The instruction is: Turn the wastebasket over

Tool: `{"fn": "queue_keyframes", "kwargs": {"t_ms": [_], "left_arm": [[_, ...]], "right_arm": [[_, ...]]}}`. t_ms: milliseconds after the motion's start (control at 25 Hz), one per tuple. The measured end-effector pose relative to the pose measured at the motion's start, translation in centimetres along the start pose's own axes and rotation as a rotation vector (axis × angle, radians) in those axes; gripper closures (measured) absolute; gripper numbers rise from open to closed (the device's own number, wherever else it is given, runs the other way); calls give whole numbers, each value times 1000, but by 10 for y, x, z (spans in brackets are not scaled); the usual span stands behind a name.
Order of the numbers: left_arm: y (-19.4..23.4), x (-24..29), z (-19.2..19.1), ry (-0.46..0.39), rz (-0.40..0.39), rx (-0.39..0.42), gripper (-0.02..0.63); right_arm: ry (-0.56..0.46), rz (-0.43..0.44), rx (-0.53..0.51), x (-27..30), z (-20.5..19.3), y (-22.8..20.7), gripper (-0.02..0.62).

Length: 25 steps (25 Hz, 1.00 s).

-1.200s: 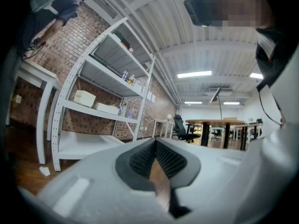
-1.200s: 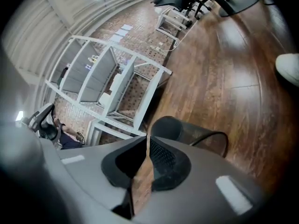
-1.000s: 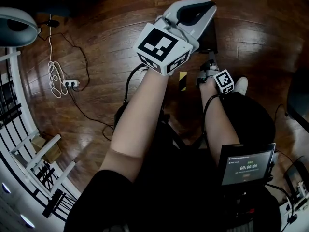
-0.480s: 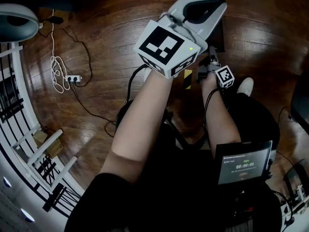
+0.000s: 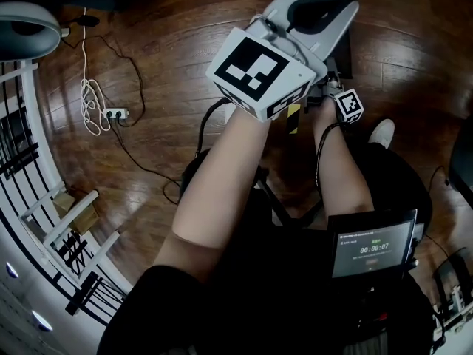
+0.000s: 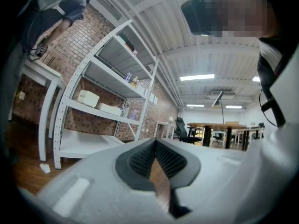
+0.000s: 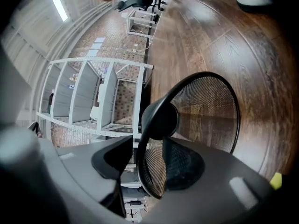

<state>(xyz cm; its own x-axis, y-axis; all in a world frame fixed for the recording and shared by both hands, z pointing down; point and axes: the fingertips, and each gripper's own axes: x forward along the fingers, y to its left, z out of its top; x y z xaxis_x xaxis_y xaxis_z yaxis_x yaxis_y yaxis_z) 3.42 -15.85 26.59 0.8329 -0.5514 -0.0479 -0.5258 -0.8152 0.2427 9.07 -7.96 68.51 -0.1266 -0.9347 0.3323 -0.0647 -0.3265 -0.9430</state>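
Black mesh wastebasket (image 7: 208, 97) stands roughly upright on the wood floor (image 7: 261, 45). In the rolled right gripper view its long axis runs 9-to-3 o'clock, mouth at 9. Right gripper (image 7: 140, 157) straddles its rim, released. Left gripper (image 6: 155, 146) is clenched, empty.

The head camera looks steeply down from above onto the person's arms and the wood floor (image 5: 155, 139). The camera on the left tool (image 6: 156, 158) faces level across the room toward white shelving (image 6: 105, 76) that stands well off. The camera on the right tool (image 7: 147, 164) is rolled and tipped toward the floor, very close to the mesh wastebasket (image 7: 210, 101). Both tool cameras take in the shelving. The head and right views share the floor and a white shoe (image 5: 383, 132).
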Motion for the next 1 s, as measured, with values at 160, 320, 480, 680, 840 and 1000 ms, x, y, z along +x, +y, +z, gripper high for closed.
{"fn": "queue_keyframes", "kwargs": {"t_ms": [160,320,480,680,840,1000], "left_arm": [[2,-3,5,-4,2,-15,604],[6,-6,8,9,18,-24,604],[8,-6,10,6,25,-25,604],[5,-3,10,-17,10,-10,604],[3,-3,13,-19,5,2,604],[5,-4,25,-27,13,13,604]], "right_arm": [[-17,14,2,10,3,3,414],[-20,50,6,16,5,8,518],[-17,75,0,16,7,15,581],[13,84,-57,16,11,26,589],[9,84,-41,15,17,37,588],[47,54,-75,12,29,54,588]]}}
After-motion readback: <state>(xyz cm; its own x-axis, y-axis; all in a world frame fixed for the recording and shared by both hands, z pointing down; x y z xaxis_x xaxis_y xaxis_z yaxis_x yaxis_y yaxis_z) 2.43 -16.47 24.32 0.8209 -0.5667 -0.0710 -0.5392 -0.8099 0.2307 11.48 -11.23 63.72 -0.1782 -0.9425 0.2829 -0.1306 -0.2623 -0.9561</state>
